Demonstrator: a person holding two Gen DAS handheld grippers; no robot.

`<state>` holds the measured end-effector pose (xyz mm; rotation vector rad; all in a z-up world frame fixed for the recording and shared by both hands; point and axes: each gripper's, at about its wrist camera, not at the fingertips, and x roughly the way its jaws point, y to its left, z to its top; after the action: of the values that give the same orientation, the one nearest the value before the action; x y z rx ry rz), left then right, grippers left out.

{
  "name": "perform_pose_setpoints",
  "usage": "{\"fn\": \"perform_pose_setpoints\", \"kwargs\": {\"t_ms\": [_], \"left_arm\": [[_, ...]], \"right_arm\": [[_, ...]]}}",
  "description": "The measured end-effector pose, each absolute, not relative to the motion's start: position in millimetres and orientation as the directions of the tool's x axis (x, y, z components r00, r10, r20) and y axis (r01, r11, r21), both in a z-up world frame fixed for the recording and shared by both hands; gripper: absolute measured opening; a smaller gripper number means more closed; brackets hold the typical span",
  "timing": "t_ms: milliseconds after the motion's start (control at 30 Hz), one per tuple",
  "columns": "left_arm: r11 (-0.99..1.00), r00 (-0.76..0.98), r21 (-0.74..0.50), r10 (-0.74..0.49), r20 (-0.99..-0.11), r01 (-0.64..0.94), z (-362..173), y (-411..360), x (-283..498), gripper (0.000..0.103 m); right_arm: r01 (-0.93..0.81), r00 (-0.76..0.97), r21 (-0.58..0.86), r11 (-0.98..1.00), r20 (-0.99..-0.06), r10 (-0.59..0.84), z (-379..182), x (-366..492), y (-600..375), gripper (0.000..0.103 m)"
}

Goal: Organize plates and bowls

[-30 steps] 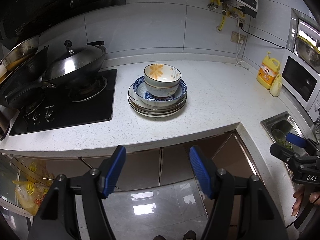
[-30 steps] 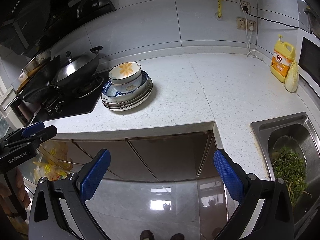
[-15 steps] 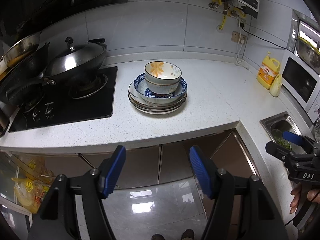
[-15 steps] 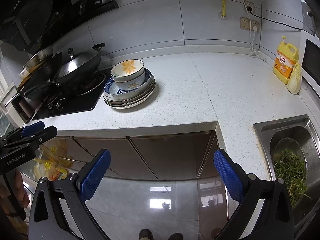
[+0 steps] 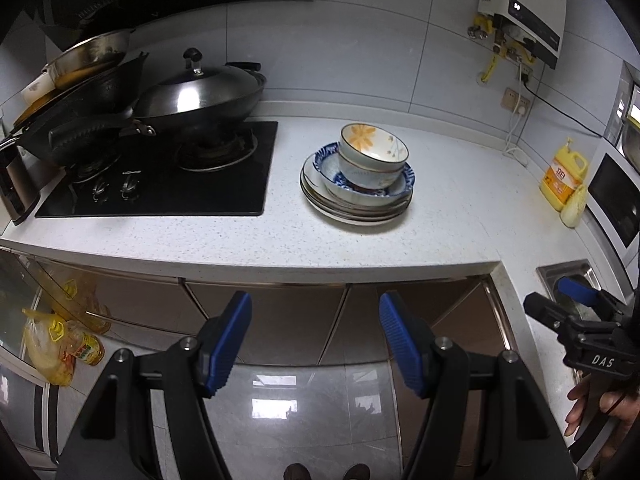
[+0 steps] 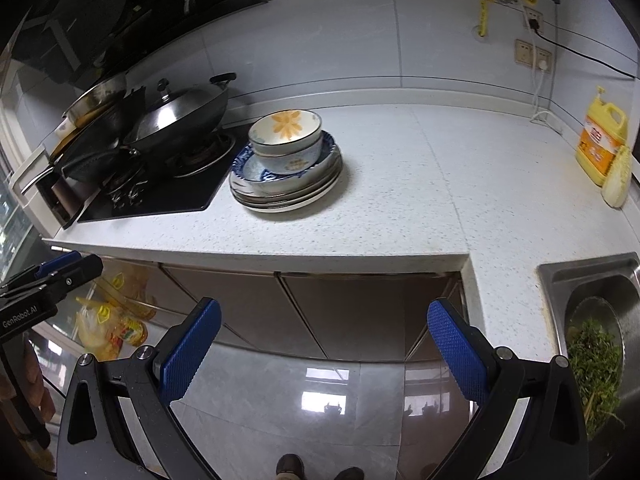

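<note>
A stack of dishes stands on the white counter beside the hob: a bowl with an orange flower sits in a second bowl, on a blue-patterned bowl, on several plates. My left gripper is open and empty, in front of the counter above the floor. My right gripper is open wide and empty, also short of the counter edge. Each gripper shows at the side of the other's view.
A lidded wok and dark pans sit on the black hob left of the stack. A yellow bottle stands at the far right. A sink holds greens. Cabinet doors are below the counter.
Both grippers have moved a little closer to the counter and the view has shifted so the stack sits more to the right. Jaw openings are unchanged.
</note>
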<state>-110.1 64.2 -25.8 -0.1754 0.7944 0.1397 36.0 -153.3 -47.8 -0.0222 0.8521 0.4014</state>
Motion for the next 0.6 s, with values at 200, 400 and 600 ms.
{"fn": "perform_pose_setpoints", "kwargs": {"t_ms": [200, 400, 600], "left_arm": [[0.975, 0.693, -0.111, 0.056, -0.719, -0.194, -23.3, 67.4, -109.2, 0.065], [0.978, 0.69, -0.103, 0.054, -0.722, -0.184, -23.5, 61.9, -106.3, 0.065], [0.98, 0.683, -0.103, 0.041, -0.729, -0.169, -26.0, 55.4, -102.7, 0.065]], "right_arm": [[-0.379, 0.587, 0.136, 0.915, -0.73, 0.351, -46.0, 37.1, -147.4, 0.102], [-0.381, 0.582, 0.141, 0.914, -0.731, 0.355, -47.0, 39.7, -150.8, 0.102], [-0.374, 0.583, 0.142, 0.916, -0.732, 0.351, -47.5, 39.3, -157.4, 0.102]]}}
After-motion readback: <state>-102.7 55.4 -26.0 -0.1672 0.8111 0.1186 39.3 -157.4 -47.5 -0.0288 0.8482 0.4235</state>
